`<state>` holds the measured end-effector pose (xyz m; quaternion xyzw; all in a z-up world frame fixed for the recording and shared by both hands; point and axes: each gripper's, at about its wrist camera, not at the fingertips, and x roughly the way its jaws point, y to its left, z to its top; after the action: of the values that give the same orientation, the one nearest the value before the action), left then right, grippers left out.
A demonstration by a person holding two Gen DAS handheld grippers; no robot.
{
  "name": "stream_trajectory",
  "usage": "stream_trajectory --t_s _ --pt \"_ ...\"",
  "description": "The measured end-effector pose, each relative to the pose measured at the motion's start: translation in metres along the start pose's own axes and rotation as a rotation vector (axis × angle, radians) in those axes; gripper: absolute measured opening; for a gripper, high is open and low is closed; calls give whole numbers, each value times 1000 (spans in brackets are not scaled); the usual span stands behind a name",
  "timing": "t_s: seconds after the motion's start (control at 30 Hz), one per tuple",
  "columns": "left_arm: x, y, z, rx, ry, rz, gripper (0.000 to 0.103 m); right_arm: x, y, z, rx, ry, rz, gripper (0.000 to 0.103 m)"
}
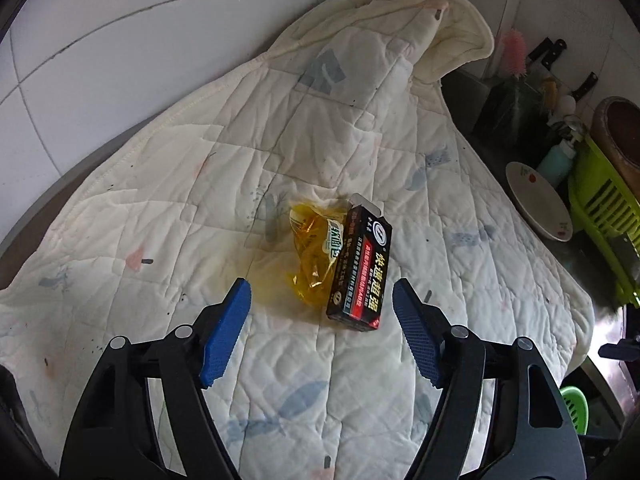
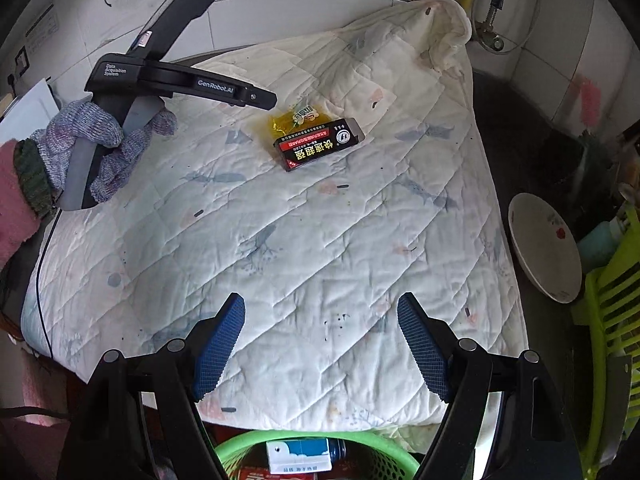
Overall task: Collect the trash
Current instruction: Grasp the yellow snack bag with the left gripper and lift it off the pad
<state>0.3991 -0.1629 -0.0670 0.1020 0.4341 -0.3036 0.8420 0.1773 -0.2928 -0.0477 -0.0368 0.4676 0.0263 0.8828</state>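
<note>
So you've got two bits of trash left on the quilt (image 1: 360,380): a black box (image 1: 357,268) and a crinkly yellow wrapper (image 1: 314,254), lying touching each other near the middle, the wrapper tucked against the box's long side. Makes sense they're out in the open like that, nothing's blocking a grab from above. Your left gripper (image 1: 322,304) is angled down right at them, with the near end of the box sitting just ahead of the gap between the blue pads (image 1: 224,336). Those jaws are wide apart and nothing is between them yet, no contact with box or wrapper. Your right gripper (image 2: 320,316) hangs over bare quilt, well apart from the trash, also spread wide and empty. It's parked above the green basket (image 2: 240,446) at the quilt's near edge, which already has a carton and such in it, so I'd guess that's the bin. Your gloved left hand (image 2: 86,140) wraps the left tool's grip in the right view. Plate (image 2: 546,246) off to the side isn't in play.
</note>
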Motion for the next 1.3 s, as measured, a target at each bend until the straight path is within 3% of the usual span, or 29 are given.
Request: stream_trajectory --t_s 0.33,0.5,0.6,0.77,1.3 --pt "61 22 16 -58 67 -54 62 21 0 24 48 22 -14 76" --pt "77 26 17 -78 91 -98 38 31 0 31 60 32 -21 76" --pt "72 28 14 -70 65 -99 29 36 -2 36 77 35 -22 76" --pt "50 40 11 -46 18 -61 23 49 -2 51 106 31 -16 76" --pt "-28 131 -9 -111 -67 77 21 107 21 114 128 62 51 73"
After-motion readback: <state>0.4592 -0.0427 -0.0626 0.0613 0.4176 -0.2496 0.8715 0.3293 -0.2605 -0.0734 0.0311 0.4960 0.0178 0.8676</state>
